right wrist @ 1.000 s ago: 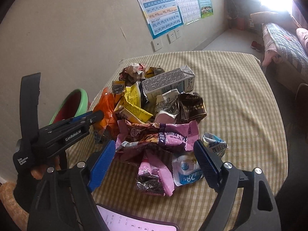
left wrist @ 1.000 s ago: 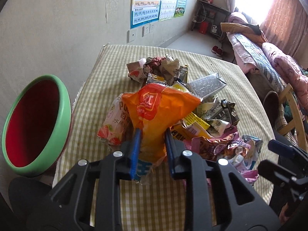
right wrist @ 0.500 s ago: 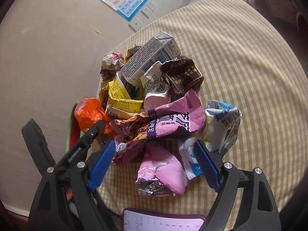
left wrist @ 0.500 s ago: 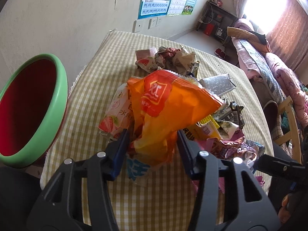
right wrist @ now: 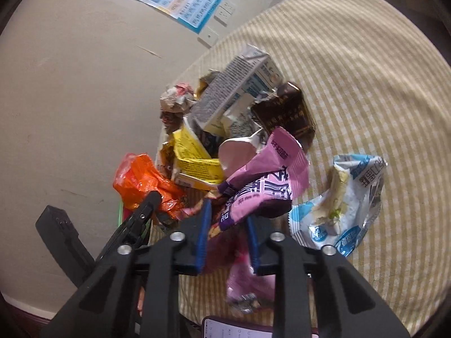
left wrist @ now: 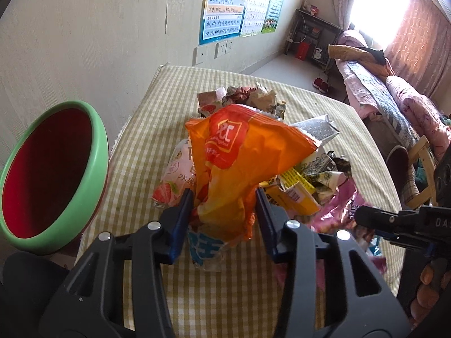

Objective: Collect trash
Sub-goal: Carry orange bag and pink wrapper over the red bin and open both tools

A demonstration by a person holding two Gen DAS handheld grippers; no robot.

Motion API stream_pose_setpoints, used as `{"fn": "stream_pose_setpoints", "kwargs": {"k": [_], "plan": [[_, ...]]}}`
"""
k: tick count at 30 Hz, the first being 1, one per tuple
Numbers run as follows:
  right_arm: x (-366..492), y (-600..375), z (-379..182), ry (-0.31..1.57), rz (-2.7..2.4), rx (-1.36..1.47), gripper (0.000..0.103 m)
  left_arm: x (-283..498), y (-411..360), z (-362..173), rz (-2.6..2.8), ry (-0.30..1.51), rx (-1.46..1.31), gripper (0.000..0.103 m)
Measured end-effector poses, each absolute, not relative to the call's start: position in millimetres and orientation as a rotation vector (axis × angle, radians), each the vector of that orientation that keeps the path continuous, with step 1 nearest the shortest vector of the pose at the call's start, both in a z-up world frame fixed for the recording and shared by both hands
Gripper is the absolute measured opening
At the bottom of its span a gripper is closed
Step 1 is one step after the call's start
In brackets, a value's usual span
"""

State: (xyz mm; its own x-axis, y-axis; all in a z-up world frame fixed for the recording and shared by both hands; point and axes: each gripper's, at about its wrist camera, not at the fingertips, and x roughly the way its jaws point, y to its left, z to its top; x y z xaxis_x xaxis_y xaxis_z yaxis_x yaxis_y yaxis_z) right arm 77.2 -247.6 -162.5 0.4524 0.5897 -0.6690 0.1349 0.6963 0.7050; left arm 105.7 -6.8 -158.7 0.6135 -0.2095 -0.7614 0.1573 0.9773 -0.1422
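Note:
My left gripper (left wrist: 224, 211) is shut on an orange snack bag (left wrist: 239, 157) and holds it above the checked tablecloth (left wrist: 157, 112). A green-rimmed red bin (left wrist: 48, 169) stands to its left, off the table edge. My right gripper (right wrist: 227, 225) is shut on a pink and purple wrapper (right wrist: 262, 186), which stands up from the trash pile. The orange bag (right wrist: 141, 180) and my left gripper's finger (right wrist: 141, 214) show at the left of the right wrist view. My right gripper's finger (left wrist: 394, 222) shows at the right of the left wrist view.
The pile holds a milk carton (right wrist: 234, 90), yellow packets (right wrist: 194, 157), a dark brown wrapper (right wrist: 284, 115), crumpled paper (right wrist: 174, 101) and a strawberry packet (left wrist: 174, 180). A blue-white bag (right wrist: 344, 200) lies to the right. A phone (right wrist: 234, 328) lies at the near edge. A chair (left wrist: 422, 169) stands right.
My right gripper closed on the pink and purple wrapper and lifted it. My left gripper rose slightly with the orange bag, its jaws spread wider around it.

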Motion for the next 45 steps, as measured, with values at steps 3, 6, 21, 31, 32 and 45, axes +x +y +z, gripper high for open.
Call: {"fn": "stream_pose_setpoints", "kwargs": {"k": [3,6,21,31,32,45], "plan": [[69.7,-244.6,-139.7,1.027,0.33,0.715,0.008,104.9,-0.4,-151.6,-0.213,0.874,-0.096,0.043],[66.6,-237.7,-118.3,0.978,0.341,0.649,0.007,104.1,10.2,-141.4,-0.206,0.856,-0.141,0.043],[111.6,-132.3,-62.7,0.918,0.569,0.458,0.007,95.0,112.6,-86.1,-0.03,0.743,-0.185,0.043],[168.5,-19.5,-51.8,0.93,0.752,0.438,0.007,109.8,204.9,-100.8,0.147,0.806,-0.2,0.043],[174.6,-6.3,-50.6,0.925,0.769,0.433,0.007,112.3,210.4,-102.9,0.156,0.812,-0.2,0.043],[186.1,47.3,-55.7,0.918,0.791,0.377,0.036,114.8,238.6,-125.0,0.24,0.853,-0.237,0.057]]}}
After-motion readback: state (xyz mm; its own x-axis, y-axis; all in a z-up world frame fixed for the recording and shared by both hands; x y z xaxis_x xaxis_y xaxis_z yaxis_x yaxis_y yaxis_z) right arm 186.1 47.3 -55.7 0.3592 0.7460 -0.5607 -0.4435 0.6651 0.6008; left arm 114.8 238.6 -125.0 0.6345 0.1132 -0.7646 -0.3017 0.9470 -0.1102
